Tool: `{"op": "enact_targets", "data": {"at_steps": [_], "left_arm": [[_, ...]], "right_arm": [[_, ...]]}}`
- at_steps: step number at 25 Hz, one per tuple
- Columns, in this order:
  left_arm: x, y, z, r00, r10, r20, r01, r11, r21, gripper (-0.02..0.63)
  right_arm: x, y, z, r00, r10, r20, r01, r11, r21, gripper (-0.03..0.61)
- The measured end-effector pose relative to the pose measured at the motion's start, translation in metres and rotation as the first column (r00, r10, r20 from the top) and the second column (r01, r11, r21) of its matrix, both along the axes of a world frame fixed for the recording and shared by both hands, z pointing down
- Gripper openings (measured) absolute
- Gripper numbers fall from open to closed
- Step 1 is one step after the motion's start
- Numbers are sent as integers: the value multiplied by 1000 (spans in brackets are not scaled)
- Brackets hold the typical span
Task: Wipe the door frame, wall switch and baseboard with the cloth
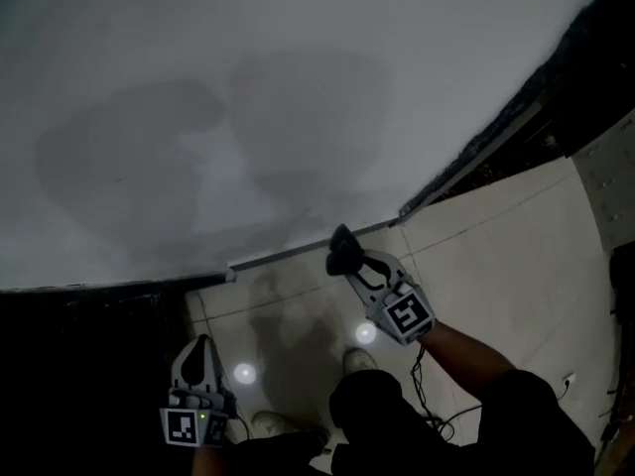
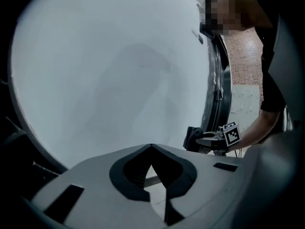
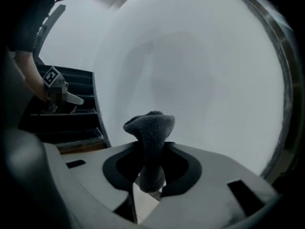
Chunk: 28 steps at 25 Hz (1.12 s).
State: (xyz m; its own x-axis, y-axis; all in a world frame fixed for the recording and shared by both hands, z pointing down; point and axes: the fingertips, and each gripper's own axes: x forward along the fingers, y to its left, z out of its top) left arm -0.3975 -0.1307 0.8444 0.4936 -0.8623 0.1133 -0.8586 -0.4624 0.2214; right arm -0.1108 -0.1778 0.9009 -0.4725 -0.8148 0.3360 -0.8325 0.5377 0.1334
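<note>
A dark grey cloth [image 1: 340, 243] [image 3: 150, 128] sticks up from my right gripper [image 1: 344, 256] [image 3: 149, 151], which is shut on it. In the head view the cloth is close to the pale baseboard [image 1: 288, 254] at the foot of the white wall [image 1: 248, 97]; I cannot tell if they touch. A dark door frame [image 1: 476, 152] [image 2: 220, 85] runs along the wall's right edge. A small plate [image 2: 199, 34], perhaps the wall switch, sits high beside the frame. My left gripper [image 1: 202, 345] [image 2: 151, 148] hangs lower left, shut on nothing. The left gripper view also shows the cloth [image 2: 192, 138].
Dark stair steps [image 3: 66, 123] lie left of the wall. The person's shoes [image 1: 359, 359] stand on the pale tiled floor [image 1: 496, 256]. A black cable [image 1: 429, 410] trails from the right arm. Two ceiling-light reflections [image 1: 244, 373] glare on the tiles.
</note>
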Motion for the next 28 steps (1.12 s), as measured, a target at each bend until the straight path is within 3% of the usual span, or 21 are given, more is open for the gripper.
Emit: {"op": "enact_targets", "data": {"at_steps": [6, 10, 14, 18, 21, 25, 28], "left_arm": [[-7, 4, -180, 998, -52, -23, 52, 999, 7, -8], [-25, 30, -252, 997, -76, -34, 75, 997, -36, -8], [-27, 73, -346, 988, -153, -12, 152, 987, -52, -8], [-33, 88, -412, 954, -300, 0, 300, 954, 1, -8], [-50, 93, -455, 917, -392, -78, 397, 916, 63, -8], [-44, 117, -520, 891, -414, -186, 442, 886, 142, -8], [-46, 129, -535, 908, -378, -183, 407, 898, 165, -8]], "right_arm": [[-4, 13, -191, 999, 29, 31, -30, 999, 19, 91], [-4, 28, -296, 997, 34, 64, -39, 997, 70, 91], [39, 59, -397, 989, 63, 132, -74, 995, 73, 91], [87, 69, -456, 979, 84, 188, -100, 992, 74, 91], [100, 71, -506, 945, 119, 304, -153, 984, 89, 91], [97, 89, -563, 916, 116, 383, -188, 970, 155, 91], [92, 101, -571, 927, 107, 360, -185, 965, 188, 91]]}}
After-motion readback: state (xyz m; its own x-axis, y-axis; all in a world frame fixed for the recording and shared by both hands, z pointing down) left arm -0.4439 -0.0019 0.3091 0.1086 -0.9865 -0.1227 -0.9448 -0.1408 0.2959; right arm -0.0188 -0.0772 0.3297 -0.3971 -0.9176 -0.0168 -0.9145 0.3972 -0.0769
